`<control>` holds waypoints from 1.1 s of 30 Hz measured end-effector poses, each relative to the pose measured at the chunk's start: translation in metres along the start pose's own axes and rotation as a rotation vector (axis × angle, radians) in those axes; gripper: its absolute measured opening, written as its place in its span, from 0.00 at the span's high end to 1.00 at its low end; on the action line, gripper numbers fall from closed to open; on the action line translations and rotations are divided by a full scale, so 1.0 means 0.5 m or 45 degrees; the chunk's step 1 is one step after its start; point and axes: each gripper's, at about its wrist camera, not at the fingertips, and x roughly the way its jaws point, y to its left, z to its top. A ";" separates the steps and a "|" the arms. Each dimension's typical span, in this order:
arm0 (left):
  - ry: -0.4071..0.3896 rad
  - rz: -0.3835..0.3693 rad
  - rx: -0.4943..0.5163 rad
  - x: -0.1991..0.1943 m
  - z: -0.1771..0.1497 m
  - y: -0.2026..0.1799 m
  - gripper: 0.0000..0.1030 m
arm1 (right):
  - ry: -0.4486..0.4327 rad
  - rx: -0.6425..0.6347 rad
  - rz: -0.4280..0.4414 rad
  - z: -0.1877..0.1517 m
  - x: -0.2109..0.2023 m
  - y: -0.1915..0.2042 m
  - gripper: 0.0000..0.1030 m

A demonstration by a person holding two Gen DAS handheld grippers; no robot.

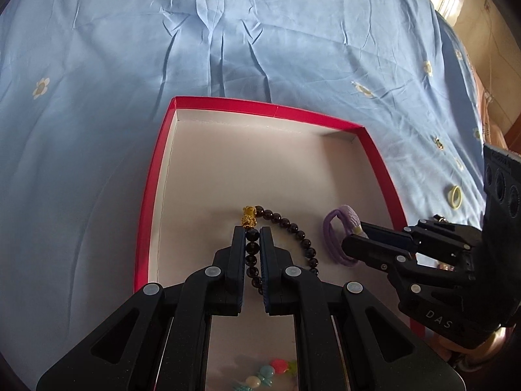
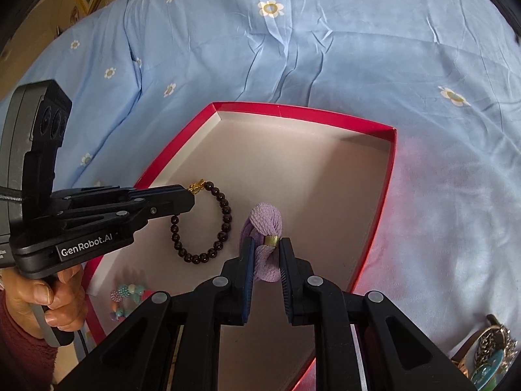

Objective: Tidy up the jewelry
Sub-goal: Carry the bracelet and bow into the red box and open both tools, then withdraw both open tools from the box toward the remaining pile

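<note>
Left gripper point(image 1: 252, 233) pinched on bead bracelet point(image 2: 208, 224), 9 o'clock in red box point(image 2: 389, 176); right gripper point(image 2: 267, 244) clamped on purple hair tie point(image 2: 265, 224), centre; kept apart, presumably against tangling.

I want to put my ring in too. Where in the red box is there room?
The far half of the box, up to the back wall, is bare. So is the strip along its left wall. The near part is crowded: the bead bracelet in the left gripper, the purple hair tie in the right gripper, and colourful beads at the near edge.
</note>
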 end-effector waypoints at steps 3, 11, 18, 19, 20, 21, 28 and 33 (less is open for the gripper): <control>0.014 0.024 0.010 0.004 0.000 -0.004 0.93 | 0.013 -0.036 -0.024 0.002 0.005 0.009 0.82; 0.037 0.053 0.002 0.003 0.003 -0.003 0.89 | 0.009 -0.037 0.001 0.007 0.000 0.014 0.70; -0.022 0.080 0.003 -0.049 -0.013 -0.015 0.66 | -0.061 0.003 0.025 0.000 -0.053 0.010 0.67; -0.033 0.080 -0.009 -0.059 -0.017 -0.015 0.64 | -0.075 0.011 0.030 -0.004 -0.065 0.009 0.64; -0.045 0.078 -0.019 -0.068 -0.022 -0.016 0.61 | -0.089 0.020 0.033 -0.009 -0.078 0.008 0.62; -0.056 0.074 -0.028 -0.078 -0.028 -0.018 0.59 | -0.105 0.031 0.037 -0.016 -0.093 0.005 0.61; -0.086 0.007 -0.088 -0.124 -0.070 -0.042 0.50 | -0.177 0.118 0.014 -0.070 -0.179 -0.025 0.58; -0.082 -0.038 -0.081 -0.143 -0.101 -0.079 0.49 | -0.200 0.185 -0.019 -0.111 -0.225 -0.057 0.57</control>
